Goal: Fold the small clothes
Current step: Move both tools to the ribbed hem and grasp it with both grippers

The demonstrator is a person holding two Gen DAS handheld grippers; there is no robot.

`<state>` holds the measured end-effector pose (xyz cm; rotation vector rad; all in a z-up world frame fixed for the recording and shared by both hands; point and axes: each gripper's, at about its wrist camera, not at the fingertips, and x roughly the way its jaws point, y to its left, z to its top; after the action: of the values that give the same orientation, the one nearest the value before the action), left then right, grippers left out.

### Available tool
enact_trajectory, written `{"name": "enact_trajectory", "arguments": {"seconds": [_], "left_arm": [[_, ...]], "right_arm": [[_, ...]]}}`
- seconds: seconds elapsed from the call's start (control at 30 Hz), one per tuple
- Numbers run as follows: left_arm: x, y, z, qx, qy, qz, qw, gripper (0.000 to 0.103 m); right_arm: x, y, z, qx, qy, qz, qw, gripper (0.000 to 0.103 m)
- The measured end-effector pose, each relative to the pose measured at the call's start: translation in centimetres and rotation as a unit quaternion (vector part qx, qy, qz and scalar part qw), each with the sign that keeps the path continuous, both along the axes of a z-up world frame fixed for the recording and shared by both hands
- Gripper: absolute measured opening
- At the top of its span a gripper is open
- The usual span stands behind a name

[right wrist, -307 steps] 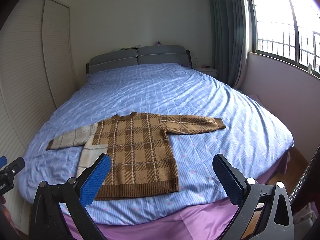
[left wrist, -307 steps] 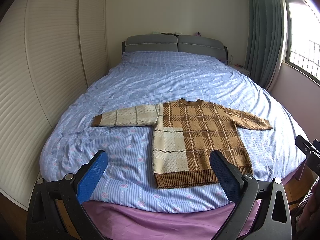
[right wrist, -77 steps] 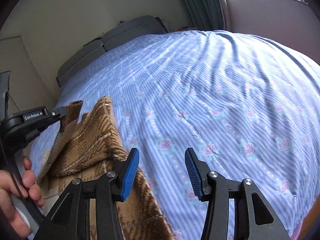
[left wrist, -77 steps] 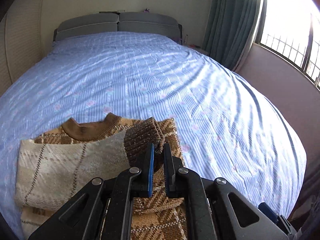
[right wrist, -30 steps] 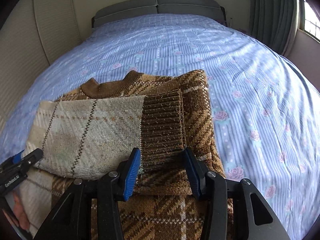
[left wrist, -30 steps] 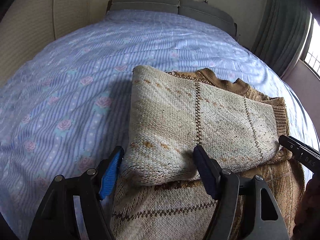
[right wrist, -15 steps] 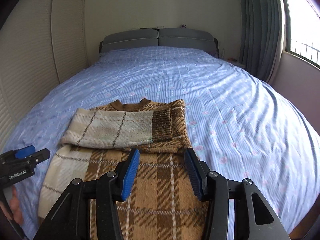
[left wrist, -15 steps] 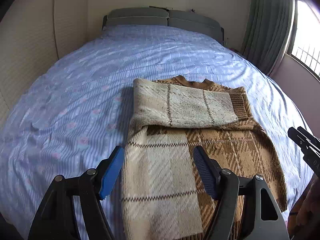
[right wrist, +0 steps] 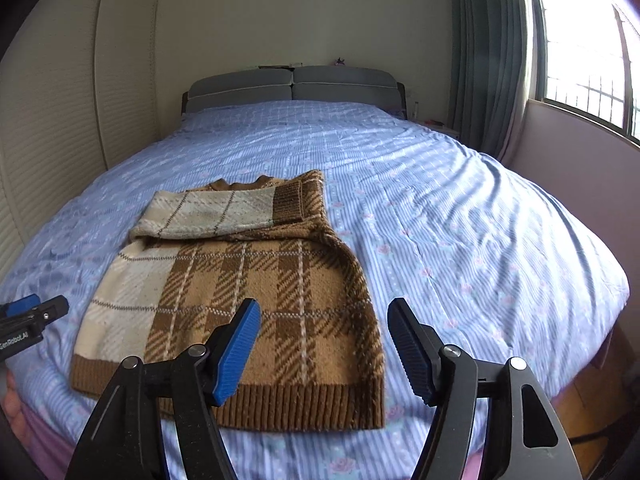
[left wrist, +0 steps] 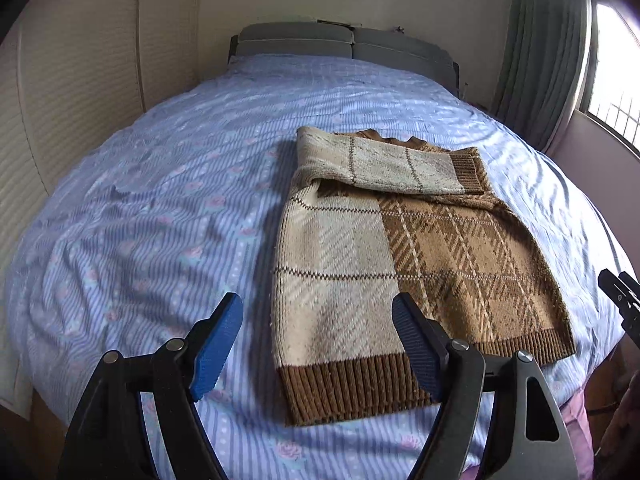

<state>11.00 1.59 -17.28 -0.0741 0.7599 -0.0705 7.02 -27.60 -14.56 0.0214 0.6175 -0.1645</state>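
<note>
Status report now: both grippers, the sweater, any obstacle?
Left gripper open, right gripper open, jaws just widened, nothing between. Sweater flat on bed, sleeves folded across chest. Nothing in the way.

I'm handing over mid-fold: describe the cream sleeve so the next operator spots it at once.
On the blue bed, find the plaid sweater near the foot. The cream sleeve lies folded across its chest below the collar, pale checked knit ending in a dark brown ribbed cuff.
</note>
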Motion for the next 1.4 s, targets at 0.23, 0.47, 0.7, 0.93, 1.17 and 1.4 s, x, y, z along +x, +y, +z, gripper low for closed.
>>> {"name": "enact_trajectory", "arguments": {"seconds": [0.23, 0.47, 0.7, 0.93, 1.17, 1.4], "left_arm": [[-2.4, 0.9, -2.3, -0.003, 0.002, 0.006, 1.0, 0.076], [-2.7, 1.3, -5.1, -0.007, 0.021, 0.023, 0.9995, 0.076], [-2.4, 1.8, -7.0, -0.023, 0.039, 0.034, 0.9984, 0.072], [-1.9, 1.2, -8.0, -0.034, 0.052, 0.022, 0.9978, 0.066], [-1.4, 1.1, -8.9, -0.045, 0.063, 0.021, 0.9967, 0.065], [-0.9, 0.8, -9.5, -0.056, 0.068, 0.014, 0.996, 0.065]], "right_arm": [[-2.0, -0.4, -1.9, -0.009, 0.007, -0.027, 1.0, 0.067], [-2.5, -1.3, -4.9, 0.0, 0.04, -0.051, 0.998, 0.067], [-2.3, -3.0, -6.1, 0.034, 0.056, -0.073, 0.995, 0.067], [-1.8, -3.7, -7.2, 0.052, 0.07, -0.079, 0.993, 0.067], [-0.9, -5.0, -8.4, 0.083, 0.092, -0.09, 0.988, 0.066], [0.8, -5.4, -9.9, 0.108, 0.122, -0.079, 0.984, 0.054]]}}
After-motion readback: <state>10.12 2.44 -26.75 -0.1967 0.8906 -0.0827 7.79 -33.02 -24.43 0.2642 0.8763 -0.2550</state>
